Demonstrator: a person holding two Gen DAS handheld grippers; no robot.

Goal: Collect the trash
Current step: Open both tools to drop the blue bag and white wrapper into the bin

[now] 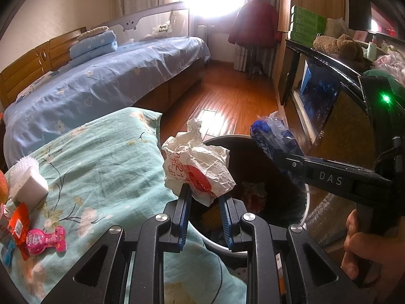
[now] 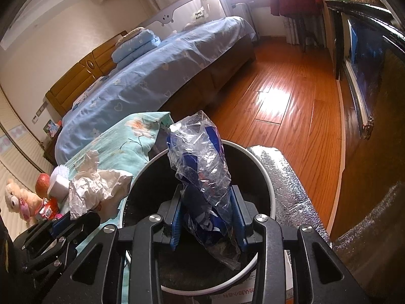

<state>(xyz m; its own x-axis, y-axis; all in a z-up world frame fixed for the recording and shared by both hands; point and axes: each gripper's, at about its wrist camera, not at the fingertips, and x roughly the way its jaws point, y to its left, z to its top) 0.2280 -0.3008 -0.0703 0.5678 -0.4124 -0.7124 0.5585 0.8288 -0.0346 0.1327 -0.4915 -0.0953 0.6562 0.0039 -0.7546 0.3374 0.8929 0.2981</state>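
A crumpled white paper wrapper (image 1: 200, 167) with red print is pinched in my left gripper (image 1: 203, 192), which hangs over the near left rim of the dark round trash bin (image 1: 222, 247). My right gripper (image 2: 206, 190) is shut on a crinkled clear-and-blue plastic bag (image 2: 202, 169) right above the bin's (image 2: 268, 177) opening. In the left wrist view the right gripper (image 1: 276, 152) reaches in from the right with the plastic bag (image 1: 270, 129) at its tip. In the right wrist view the left gripper (image 2: 63, 228) and its paper wrapper (image 2: 93, 187) sit at the lower left. Some trash lies in the bin.
The bin stands beside a surface covered by a teal flowered cloth (image 1: 101, 152). On it lie a white spiky block (image 1: 27, 179), red packets (image 1: 19, 225) and a pink toy (image 1: 46, 239). An apple (image 2: 42, 180) and a teddy bear (image 2: 17, 200) sit further left. A silver mat (image 2: 291, 185) and a cabinet (image 1: 319, 106) are right.
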